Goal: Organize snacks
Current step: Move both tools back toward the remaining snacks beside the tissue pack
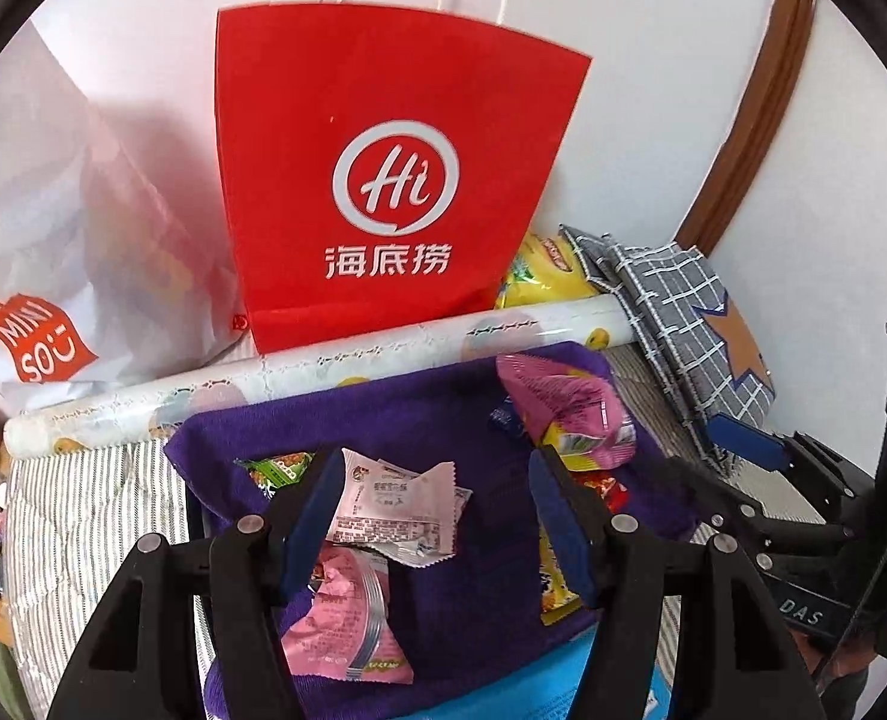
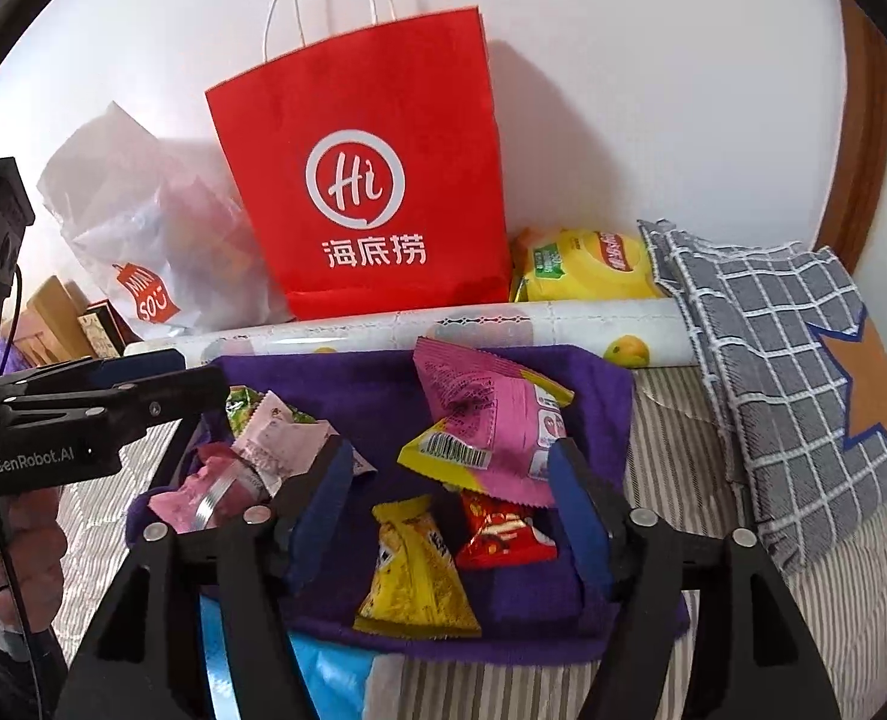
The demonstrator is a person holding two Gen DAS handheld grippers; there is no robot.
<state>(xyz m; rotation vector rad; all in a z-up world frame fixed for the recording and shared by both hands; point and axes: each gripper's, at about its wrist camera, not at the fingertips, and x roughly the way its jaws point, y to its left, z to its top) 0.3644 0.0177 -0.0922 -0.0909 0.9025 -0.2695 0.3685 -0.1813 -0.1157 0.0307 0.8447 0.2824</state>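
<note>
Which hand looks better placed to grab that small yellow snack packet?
The right gripper: it is open, with the yellow packet lying between its fingers. The open left gripper hangs over the pale pink packets instead.

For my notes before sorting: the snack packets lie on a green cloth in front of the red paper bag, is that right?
Not quite: the cloth under the snack packets is purple, not green, as the right wrist view shows. The packets do lie on it, in front of the red paper bag.

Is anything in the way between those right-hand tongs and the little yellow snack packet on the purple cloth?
Nothing visible. The right tongs hang open just above the small yellow snack packet on the purple cloth; a red foil packet lies beside it, possibly touching, and a big pink packet sits behind.
</note>
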